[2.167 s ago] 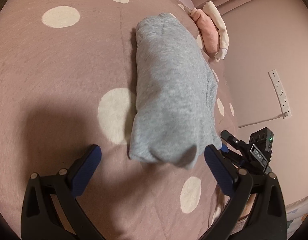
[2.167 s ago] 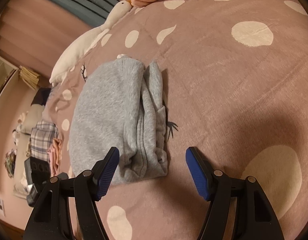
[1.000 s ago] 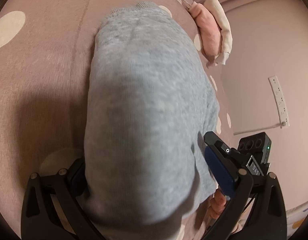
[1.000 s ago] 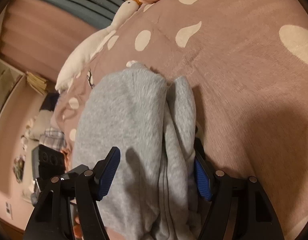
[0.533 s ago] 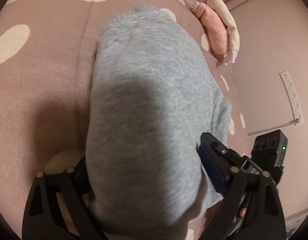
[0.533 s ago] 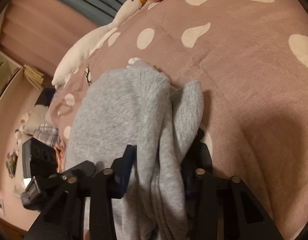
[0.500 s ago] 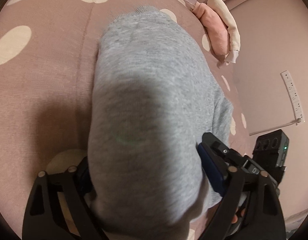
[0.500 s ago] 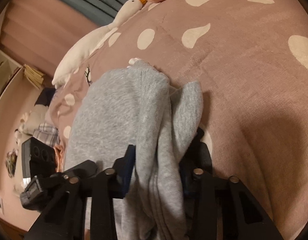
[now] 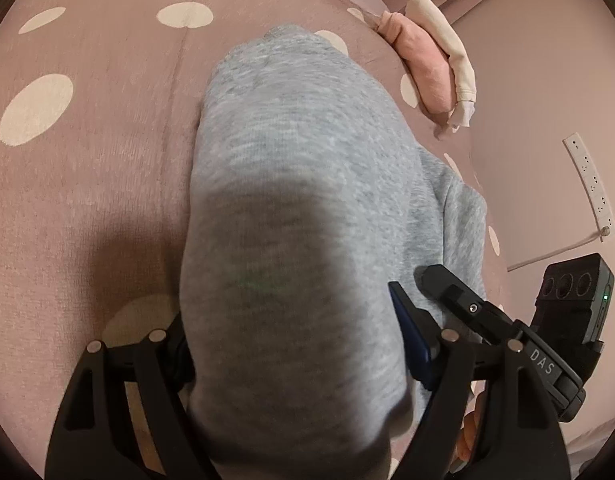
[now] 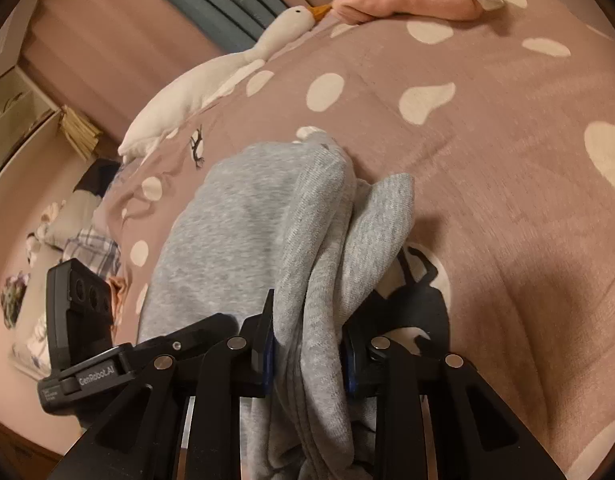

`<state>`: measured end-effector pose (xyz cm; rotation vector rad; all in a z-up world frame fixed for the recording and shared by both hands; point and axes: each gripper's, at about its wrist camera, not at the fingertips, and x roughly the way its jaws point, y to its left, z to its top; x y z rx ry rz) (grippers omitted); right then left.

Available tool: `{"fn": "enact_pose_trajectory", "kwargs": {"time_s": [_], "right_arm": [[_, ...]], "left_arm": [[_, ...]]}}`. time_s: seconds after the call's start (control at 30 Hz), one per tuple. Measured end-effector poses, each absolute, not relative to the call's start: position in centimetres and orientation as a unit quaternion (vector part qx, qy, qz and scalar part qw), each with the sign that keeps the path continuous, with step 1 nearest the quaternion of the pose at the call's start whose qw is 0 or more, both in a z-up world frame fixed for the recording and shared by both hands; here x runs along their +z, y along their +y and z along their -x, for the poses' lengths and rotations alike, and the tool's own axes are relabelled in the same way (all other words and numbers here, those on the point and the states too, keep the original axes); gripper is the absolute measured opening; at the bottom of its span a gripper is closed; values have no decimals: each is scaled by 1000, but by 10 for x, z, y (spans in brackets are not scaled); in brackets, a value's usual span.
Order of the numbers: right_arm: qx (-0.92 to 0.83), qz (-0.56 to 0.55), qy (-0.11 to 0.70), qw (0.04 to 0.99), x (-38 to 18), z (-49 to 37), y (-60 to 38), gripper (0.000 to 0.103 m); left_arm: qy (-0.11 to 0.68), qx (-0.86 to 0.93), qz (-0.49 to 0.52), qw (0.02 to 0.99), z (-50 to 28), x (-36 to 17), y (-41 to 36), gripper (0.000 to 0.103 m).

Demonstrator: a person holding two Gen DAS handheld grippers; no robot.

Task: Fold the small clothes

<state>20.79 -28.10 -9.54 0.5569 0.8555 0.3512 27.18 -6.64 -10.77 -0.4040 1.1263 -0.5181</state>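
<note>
Grey garment [image 9: 291, 208] on spotted bedspread [image 9: 87, 152], both grippers' closing fingers apparently pinching it.

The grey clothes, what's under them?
Around the grey clothes you can see the pink spotted bedspread they lie on. Whatever sits right beneath them is covered, so I can't tell.

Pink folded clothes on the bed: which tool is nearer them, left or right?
Right, likely. Both tools are closing on the grey garment: the right tool on the side towards the pink clothes, the left tool on the far side.
</note>
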Motion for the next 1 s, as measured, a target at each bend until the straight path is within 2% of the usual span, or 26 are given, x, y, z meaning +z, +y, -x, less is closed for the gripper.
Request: {"fn": "enact_pose_trajectory", "kwargs": {"time_s": [0.33,0.47,0.57,1.0], "right_arm": [[199,-221,382,875,-74,-202,-252,27],[202,-225,372,878,-71,-203,-248,26],[208,-228,363,879,-70,-200,-247,25],[232,-189,329,896,-51,-193,-230,25]], "left_arm": [[502,-258,177,807,-259,-94,-61,78],[491,-258,180,812,-254,-92,-53,71],[482,-258,178,818,-251,-88,-48,70],[442,-255,170,843,-242,-63,-32,70]]}}
